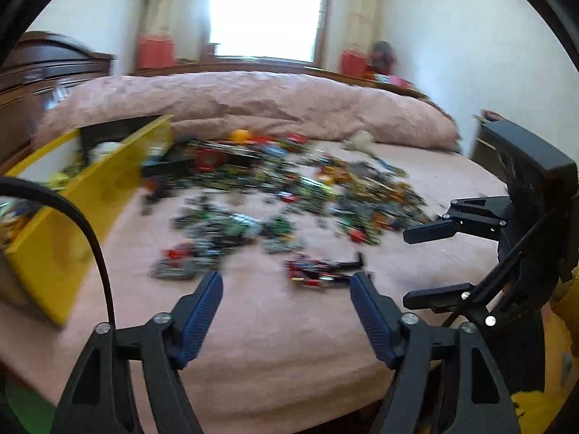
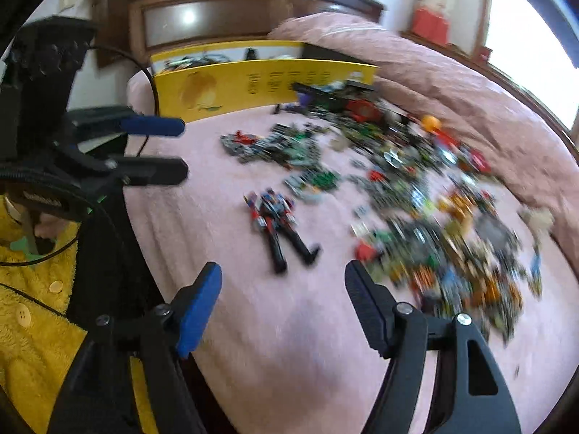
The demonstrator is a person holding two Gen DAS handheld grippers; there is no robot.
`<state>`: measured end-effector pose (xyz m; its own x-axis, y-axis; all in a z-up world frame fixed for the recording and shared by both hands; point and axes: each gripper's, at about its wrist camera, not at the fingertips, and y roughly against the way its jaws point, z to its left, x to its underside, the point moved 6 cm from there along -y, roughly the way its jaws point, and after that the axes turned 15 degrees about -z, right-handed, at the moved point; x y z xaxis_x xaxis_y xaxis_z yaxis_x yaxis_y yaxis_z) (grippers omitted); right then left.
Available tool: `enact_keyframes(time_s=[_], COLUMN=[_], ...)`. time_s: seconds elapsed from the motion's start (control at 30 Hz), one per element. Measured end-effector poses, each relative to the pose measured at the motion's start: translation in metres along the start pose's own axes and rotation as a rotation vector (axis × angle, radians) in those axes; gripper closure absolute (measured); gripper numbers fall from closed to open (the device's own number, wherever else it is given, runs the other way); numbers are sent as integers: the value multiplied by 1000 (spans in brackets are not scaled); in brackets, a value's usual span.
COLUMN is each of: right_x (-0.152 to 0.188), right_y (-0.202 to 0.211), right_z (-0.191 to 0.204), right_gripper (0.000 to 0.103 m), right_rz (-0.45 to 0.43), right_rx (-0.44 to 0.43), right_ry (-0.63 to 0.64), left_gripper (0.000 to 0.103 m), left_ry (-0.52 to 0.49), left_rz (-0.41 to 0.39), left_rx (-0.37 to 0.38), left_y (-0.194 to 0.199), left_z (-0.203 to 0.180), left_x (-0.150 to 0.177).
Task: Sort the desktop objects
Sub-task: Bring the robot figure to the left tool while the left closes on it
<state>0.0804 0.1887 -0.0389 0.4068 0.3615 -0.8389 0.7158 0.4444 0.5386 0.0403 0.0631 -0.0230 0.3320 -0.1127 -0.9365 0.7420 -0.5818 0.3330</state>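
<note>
Toys [image 2: 416, 188] lay in a big mixed heap on the pink bed cover [image 2: 282, 343], ahead of both sets of fingers and not touched by any. Toy robot [image 2: 278, 224] with black legs lay alone, flat on its back, just beyond the right gripper [image 2: 283, 277], feet toward the blue pads. Right gripper stood wide apart with nothing between its fingers. Left gripper [image 1: 286, 281] was spread wide too, empty, with the same toy robot [image 1: 322, 271] just past its tips. Yellow box [image 1: 90, 195] sat open on the bed, to the left of the heap, with small things inside. Too blurred to tell single toys in the heap.
</note>
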Motion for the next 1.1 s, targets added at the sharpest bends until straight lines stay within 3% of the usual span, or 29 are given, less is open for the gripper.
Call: enact_keyframes(time_s=[0.13,0.33,0.57,0.67,0.73,0.87,1.1], right_x=[28,65,65,66,65,66,67], right_y=[13,18,19,21,22,22,20], right_z=[-3,-10,-13,-13,-13,-13,-13], right_gripper=[31,30,23,22,22,22,18], right_rz=[-17,-25,-78,-98,-107,-113,-123], right_rx=[76,175,157,154,152,149,141], right_ry=[-82,-172,-228,-248,-258,-263,-270], left_gripper=[25,25,21,14,5,4,4], left_ry=[-63,-112,-161,-192,-162,-111,-192], left_rz=[12,21,38,32,37,70,75], left_rx=[87,86,22,-2,-9,-3,38], left_y=[-30,-66,-82,-87,-90,-93,-97], left_z=[-24,-36,-37,-36,-31,-24,-30], left_x=[10,20,31,37,36,34,33])
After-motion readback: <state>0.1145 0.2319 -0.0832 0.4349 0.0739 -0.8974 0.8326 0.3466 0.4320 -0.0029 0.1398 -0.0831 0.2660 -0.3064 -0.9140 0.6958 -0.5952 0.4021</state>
